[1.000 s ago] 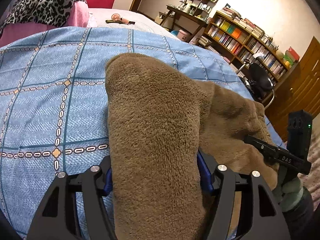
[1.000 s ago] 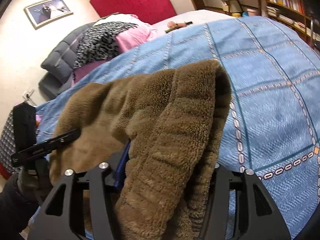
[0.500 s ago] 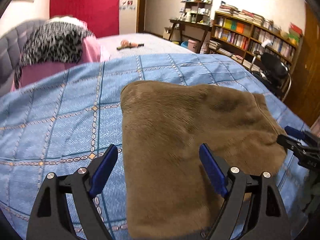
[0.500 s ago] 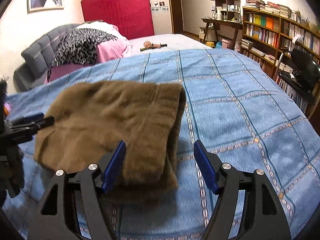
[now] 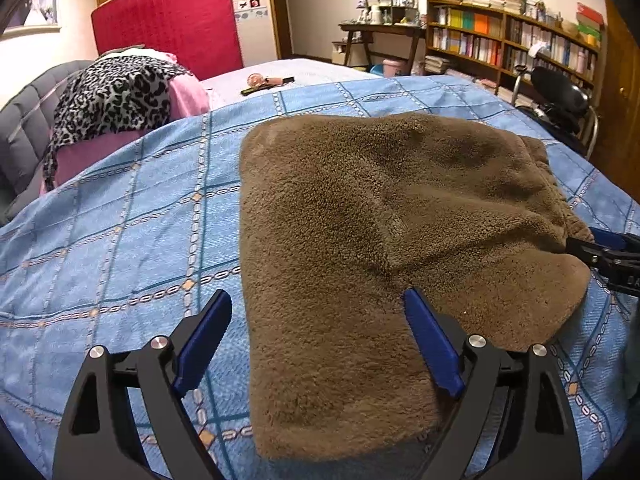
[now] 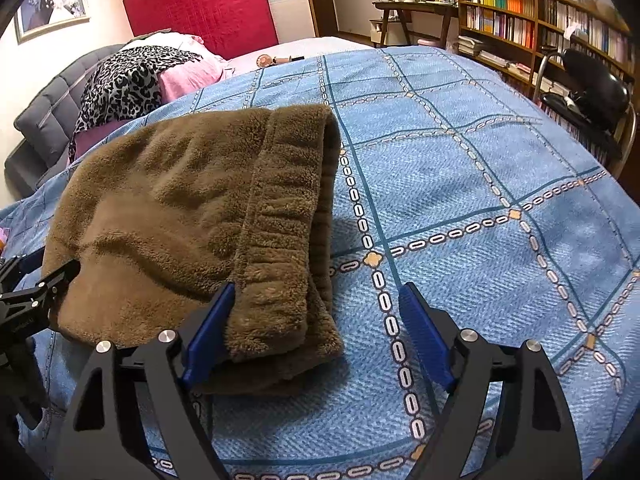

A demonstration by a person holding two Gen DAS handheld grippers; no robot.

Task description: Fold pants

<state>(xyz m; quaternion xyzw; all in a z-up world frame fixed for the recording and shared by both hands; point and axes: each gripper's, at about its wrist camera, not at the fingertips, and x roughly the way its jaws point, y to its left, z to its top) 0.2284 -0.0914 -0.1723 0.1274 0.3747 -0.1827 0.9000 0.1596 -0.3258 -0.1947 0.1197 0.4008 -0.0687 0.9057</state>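
Note:
The brown fleece pants (image 5: 360, 240) lie folded in a thick stack on the blue checked bedspread (image 5: 120, 220). My left gripper (image 5: 318, 344) is open and empty, its blue pads standing either side of the stack's near edge. In the right wrist view the pants (image 6: 192, 216) show their ribbed waistband (image 6: 288, 208) on the right side. My right gripper (image 6: 316, 332) is open and empty, with its left pad against the waistband's near corner. Each gripper's tip shows at the edge of the other's view.
A leopard-print and pink pile (image 5: 120, 92) lies on the grey sofa (image 6: 44, 120) at the back left. A small pink object (image 5: 264, 80) lies far back on the bed. Bookshelves (image 5: 508, 44) and a black chair (image 6: 592, 92) stand to the right.
Both grippers let go of the pants, opened and drew back. The pants, held up and draped over the jaws a second ago, now lie flat and folded on the bedspread.

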